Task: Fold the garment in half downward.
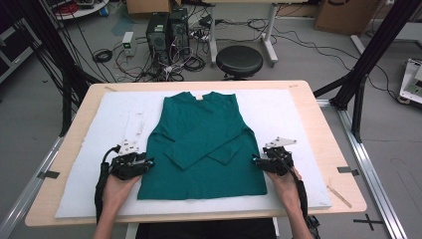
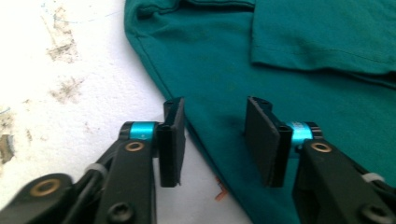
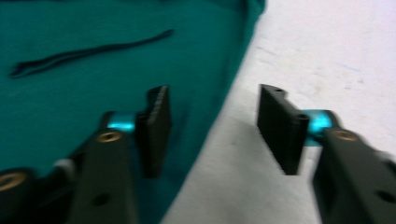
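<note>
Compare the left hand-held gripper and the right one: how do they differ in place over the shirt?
The left hand-held gripper straddles the green shirt's left side edge; the right hand-held gripper straddles its right edge. The left one lacks the grey plate that tops the right. Both stand open, low near the hem.

left black two-jaw gripper (image 1: 151, 163): flat black pads (image 2: 173, 140), teal collars, brass rivets, black screws, thick black cable | right black two-jaw gripper (image 1: 254, 160): same 2 pads, grey three-cornered plate on top, black cable | forearms bare, no sleeves
</note>
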